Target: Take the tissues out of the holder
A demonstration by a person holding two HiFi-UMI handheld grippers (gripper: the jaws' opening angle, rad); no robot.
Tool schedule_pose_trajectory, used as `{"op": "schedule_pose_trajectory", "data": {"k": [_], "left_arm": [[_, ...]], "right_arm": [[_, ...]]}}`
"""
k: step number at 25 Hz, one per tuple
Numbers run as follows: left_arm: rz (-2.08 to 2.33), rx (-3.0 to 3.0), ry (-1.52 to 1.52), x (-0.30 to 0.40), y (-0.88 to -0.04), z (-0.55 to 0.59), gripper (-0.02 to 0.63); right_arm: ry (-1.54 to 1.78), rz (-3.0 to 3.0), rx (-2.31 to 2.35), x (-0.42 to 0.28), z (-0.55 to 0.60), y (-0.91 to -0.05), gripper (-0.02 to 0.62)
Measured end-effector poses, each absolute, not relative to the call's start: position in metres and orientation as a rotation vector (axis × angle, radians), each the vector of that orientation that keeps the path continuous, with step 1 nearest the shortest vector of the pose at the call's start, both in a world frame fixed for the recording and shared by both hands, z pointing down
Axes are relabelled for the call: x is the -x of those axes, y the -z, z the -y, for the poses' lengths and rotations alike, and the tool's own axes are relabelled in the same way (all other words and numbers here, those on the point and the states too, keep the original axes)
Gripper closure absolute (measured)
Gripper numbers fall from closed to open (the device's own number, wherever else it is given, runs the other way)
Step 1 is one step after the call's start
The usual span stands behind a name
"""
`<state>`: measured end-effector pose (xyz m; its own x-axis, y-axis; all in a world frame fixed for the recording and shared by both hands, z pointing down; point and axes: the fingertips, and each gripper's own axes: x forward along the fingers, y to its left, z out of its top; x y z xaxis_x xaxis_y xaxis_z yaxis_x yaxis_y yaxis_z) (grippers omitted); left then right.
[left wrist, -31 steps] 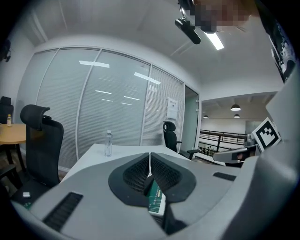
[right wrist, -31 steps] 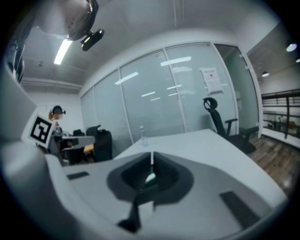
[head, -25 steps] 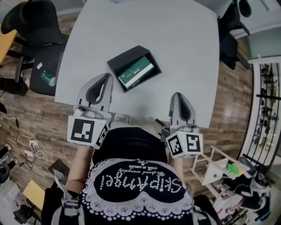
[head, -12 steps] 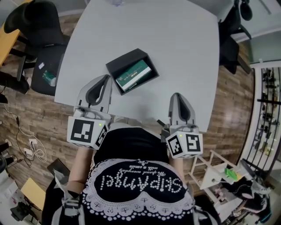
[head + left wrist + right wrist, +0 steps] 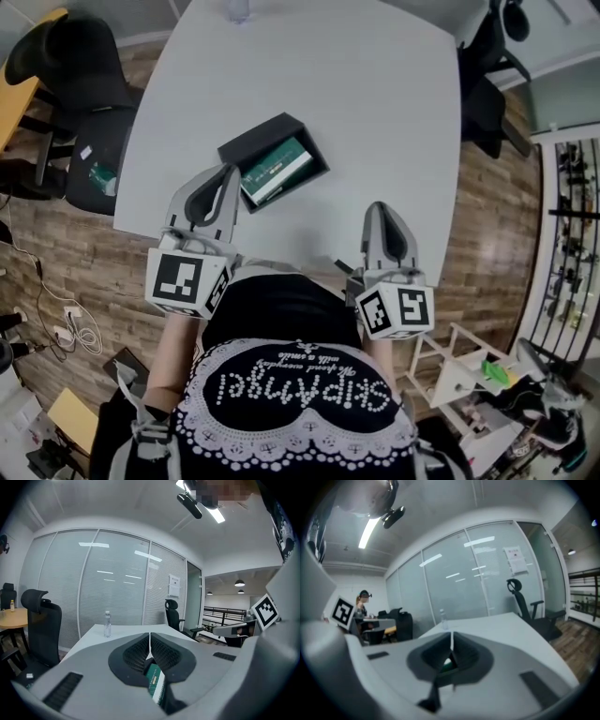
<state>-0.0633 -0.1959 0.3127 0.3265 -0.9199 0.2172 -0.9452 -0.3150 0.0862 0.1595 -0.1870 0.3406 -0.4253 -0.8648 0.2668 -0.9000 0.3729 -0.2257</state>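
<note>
My left gripper point(image 5: 226, 174) and right gripper point(image 5: 377, 210) are both closed, holding nothing; the holder point(image 5: 249, 144) with tissues point(image 5: 275, 169) lies just beside the left one.

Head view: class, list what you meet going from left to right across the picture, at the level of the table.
black office chair → left gripper → black tissue holder → right gripper → second black office chair

Black top point(image 5: 277, 314), white beaded lettering point(image 5: 305, 389); grey left gripper point(image 5: 226, 170) and right gripper point(image 5: 378, 205)
</note>
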Motion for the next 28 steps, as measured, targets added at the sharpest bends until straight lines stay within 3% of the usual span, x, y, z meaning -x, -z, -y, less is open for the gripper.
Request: {"op": "schedule_pose_trajectory", "data": {"k": [8, 18, 28], "left_arm": [[1.645, -2.434, -0.245, 0.051, -0.316, 0.204, 0.565], [1.376, -2.481, -0.43, 0.013, -0.348, 0.22, 0.341], [1.239, -2.417, -0.628, 0.008, -0.404, 0.236, 0.288]], "right_arm": [[-0.526, 2.494, -1.66, -0.174, 0.187, -0.343, 0.558], [-0.544, 2.451, -1.741, -0.195, 0.191, -0.344, 0.56], [-0.577, 2.383, -1.812, -0.207, 0.184, -0.352, 0.559]]}}
